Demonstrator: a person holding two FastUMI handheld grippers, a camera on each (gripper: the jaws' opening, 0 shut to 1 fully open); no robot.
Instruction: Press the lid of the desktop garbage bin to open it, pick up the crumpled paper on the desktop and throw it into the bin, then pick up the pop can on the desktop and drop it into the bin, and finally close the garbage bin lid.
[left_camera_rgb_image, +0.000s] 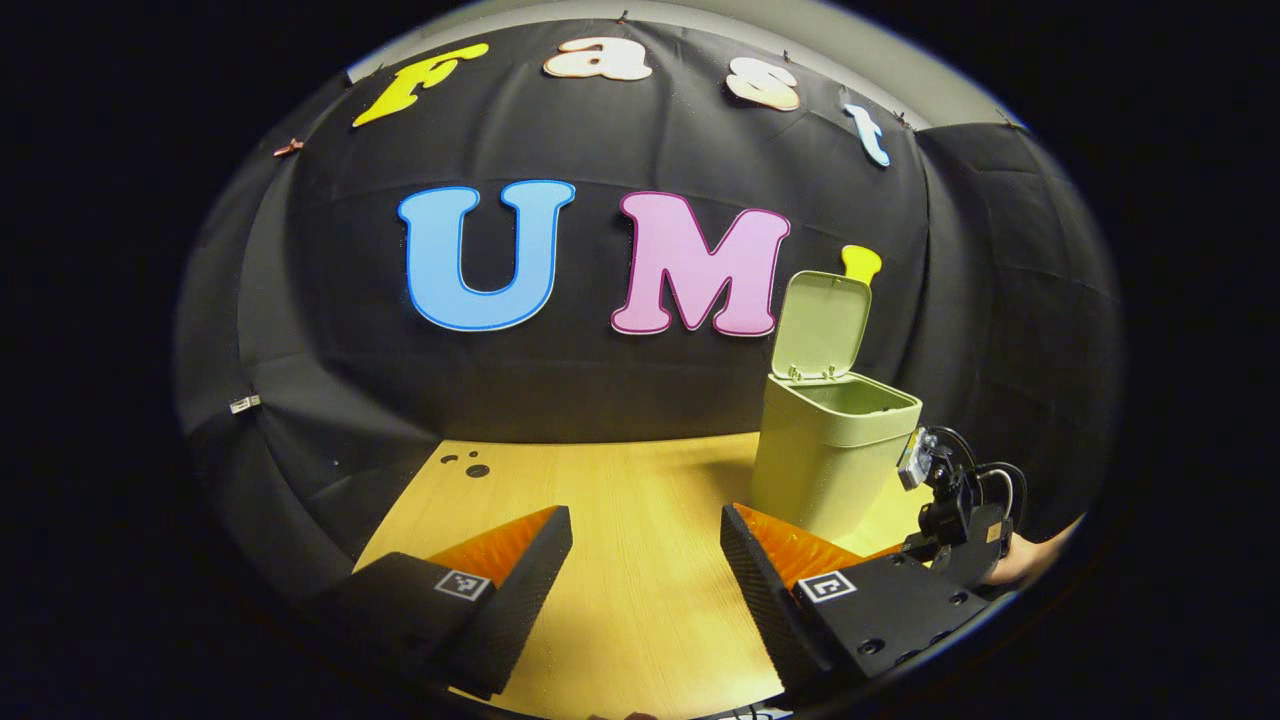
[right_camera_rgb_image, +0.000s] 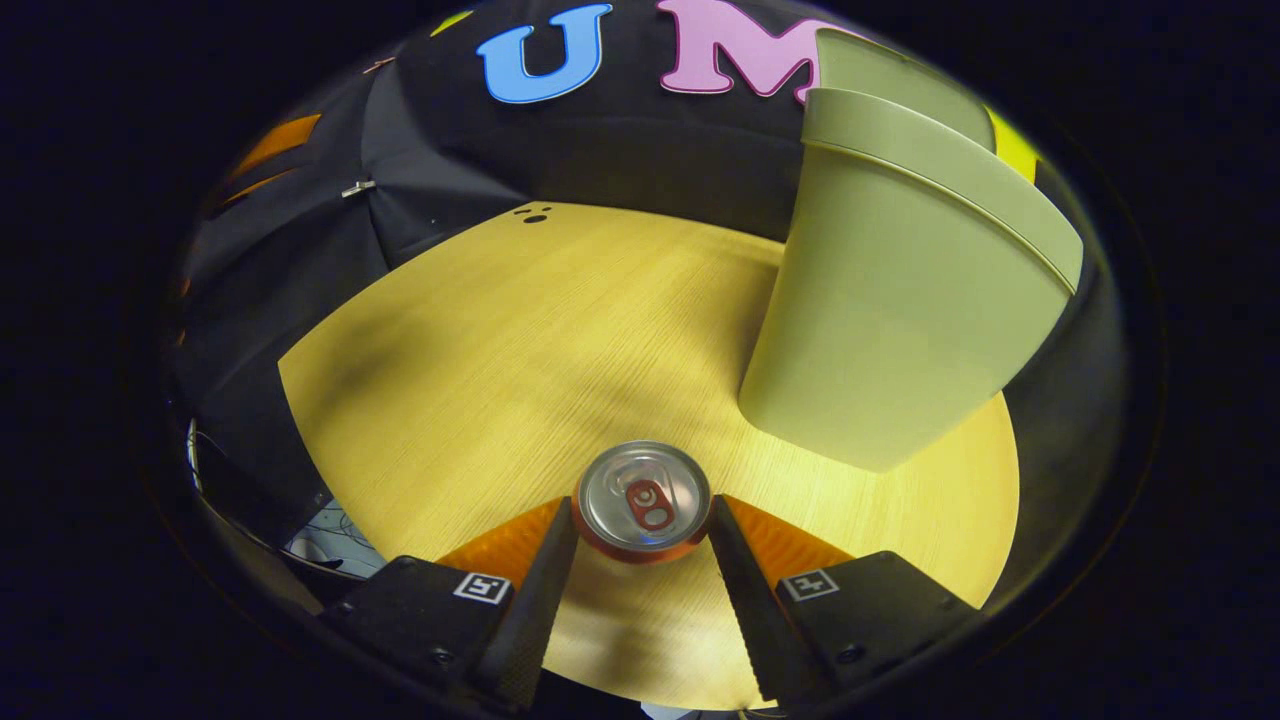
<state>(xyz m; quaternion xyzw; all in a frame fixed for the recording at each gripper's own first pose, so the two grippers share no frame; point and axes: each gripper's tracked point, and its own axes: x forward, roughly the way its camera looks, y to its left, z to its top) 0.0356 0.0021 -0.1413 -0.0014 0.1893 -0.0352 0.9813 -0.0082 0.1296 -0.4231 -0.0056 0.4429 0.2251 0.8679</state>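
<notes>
The pale green bin (left_camera_rgb_image: 830, 460) stands on the wooden table (left_camera_rgb_image: 620, 600) at the right, its lid (left_camera_rgb_image: 822, 325) tipped up and open. My left gripper (left_camera_rgb_image: 645, 520) hovers open over bare table to the left of the bin, nothing between its fingers. In the right gripper view I look down on the pop can (right_camera_rgb_image: 643, 497), silver top with a red tab, upright. My right gripper (right_camera_rgb_image: 640, 512) is shut on it, one finger against each side. The bin (right_camera_rgb_image: 900, 300) rises just beyond and right of the can. The right gripper's housing (left_camera_rgb_image: 950, 500) and a hand (left_camera_rgb_image: 1030, 560) show beside the bin.
Black cloth walls close off the table at the back and left. Small dark holes (left_camera_rgb_image: 475, 468) mark the table's far left corner. Wide bare wood (right_camera_rgb_image: 500, 350) lies left of the bin. Cables (right_camera_rgb_image: 330, 530) hang below the table's near left edge.
</notes>
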